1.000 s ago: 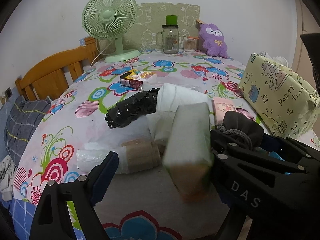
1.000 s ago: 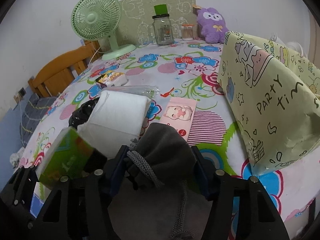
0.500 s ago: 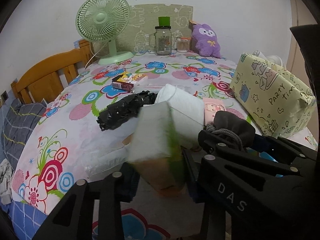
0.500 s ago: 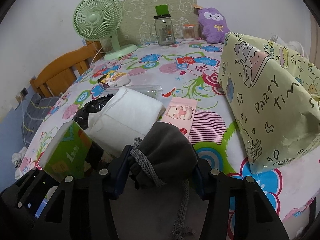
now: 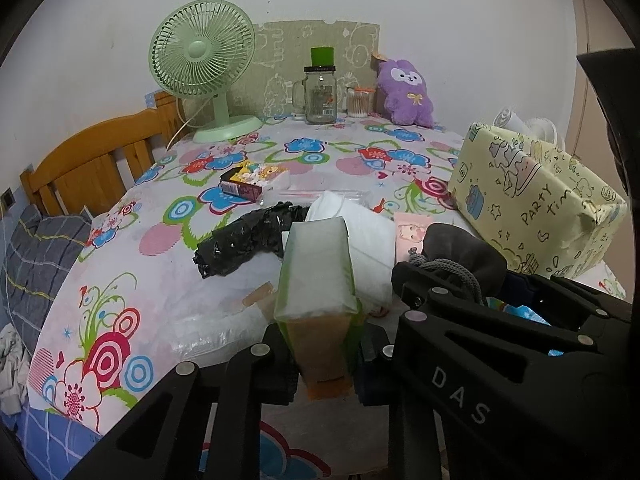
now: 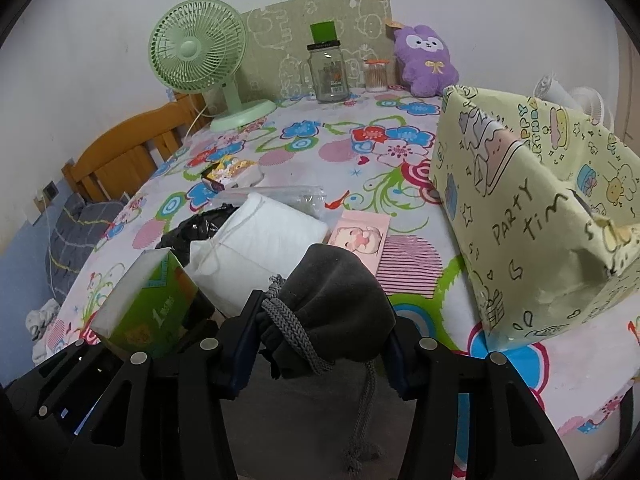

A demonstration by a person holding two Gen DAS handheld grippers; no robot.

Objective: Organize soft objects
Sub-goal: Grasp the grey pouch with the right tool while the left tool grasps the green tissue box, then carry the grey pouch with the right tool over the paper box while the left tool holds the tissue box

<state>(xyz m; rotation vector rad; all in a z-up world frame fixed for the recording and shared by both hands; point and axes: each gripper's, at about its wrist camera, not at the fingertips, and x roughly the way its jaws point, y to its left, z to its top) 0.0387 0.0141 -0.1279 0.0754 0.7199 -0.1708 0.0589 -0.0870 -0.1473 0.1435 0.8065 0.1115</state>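
A table under a flowered cloth (image 5: 132, 248) fills both views, with a wooden bed frame (image 5: 92, 160) at its left edge. The largest thing on it is a yellow box wrapped in party paper (image 6: 532, 216) at the right, followed by a green desk fan (image 5: 204, 60) and a purple plush toy (image 6: 426, 60) at the back wall, with a glass jar (image 5: 320, 96) between them. Near the middle lie a white cloth bundle (image 6: 260, 248), a crumpled black bag (image 5: 244, 240) just to its left and a pink packet (image 6: 362, 238) to its right. The left gripper (image 5: 326, 364) is clenched on a green tissue pack (image 5: 316, 280), its jaws having just closed in on it, and holds the pack upright at the near edge. Beside it, the right gripper (image 6: 320, 344) grasps a dark grey drawstring pouch (image 6: 336, 300), whose cord hangs down below.
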